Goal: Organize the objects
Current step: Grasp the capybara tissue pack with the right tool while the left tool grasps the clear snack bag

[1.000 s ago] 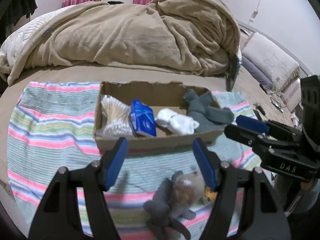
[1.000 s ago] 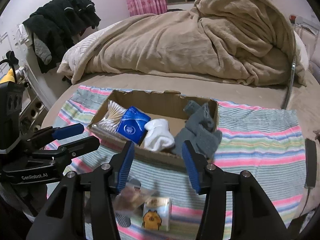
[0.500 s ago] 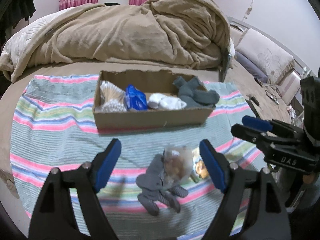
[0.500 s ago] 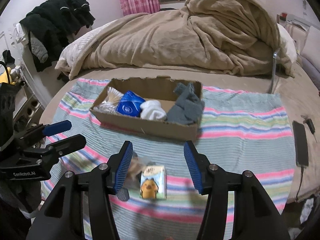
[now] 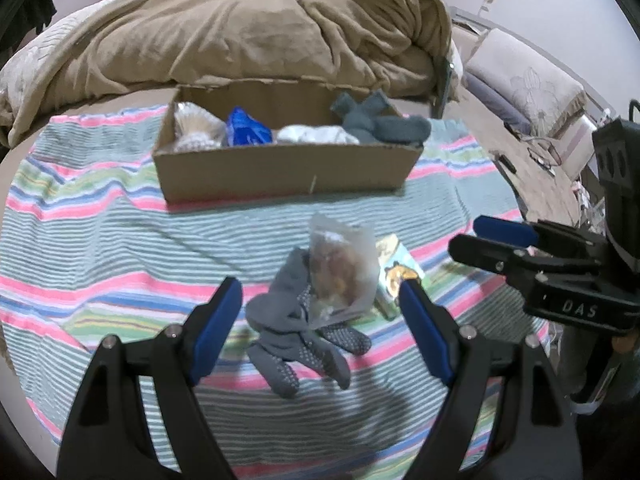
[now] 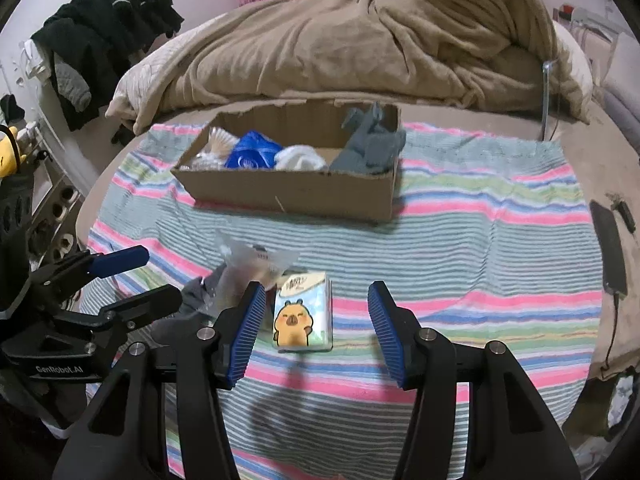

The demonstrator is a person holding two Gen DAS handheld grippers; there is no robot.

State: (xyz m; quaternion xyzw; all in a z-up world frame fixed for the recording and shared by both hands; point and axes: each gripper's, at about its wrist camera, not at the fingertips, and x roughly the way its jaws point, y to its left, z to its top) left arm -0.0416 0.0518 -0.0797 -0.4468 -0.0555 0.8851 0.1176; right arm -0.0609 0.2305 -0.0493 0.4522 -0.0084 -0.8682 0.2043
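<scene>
A cardboard box [image 5: 280, 168] [image 6: 288, 192] stands on a striped cloth [image 5: 120, 240] and holds cotton swabs, a blue packet [image 5: 248, 132], white socks [image 6: 300, 158] and grey socks [image 5: 376, 122]. In front of it lie grey dotted socks [image 5: 304, 340], a clear snack bag [image 5: 340, 272] on top of them, and a tissue pack with a cartoon animal [image 6: 302, 312]. My left gripper [image 5: 320, 308] is open, its fingers either side of the socks and bag. My right gripper [image 6: 316, 312] is open, just in front of the tissue pack.
A bunched tan blanket [image 5: 240, 32] fills the bed behind the box. A phone on a cable [image 6: 608, 248] lies at the right edge of the bed. Dark clothes [image 6: 104, 40] hang at the far left. Pillows [image 5: 532, 88] lie at the right.
Both grippers have pulled back from the box and dropped lower toward the loose items in front of it. Both stayed open and empty.
</scene>
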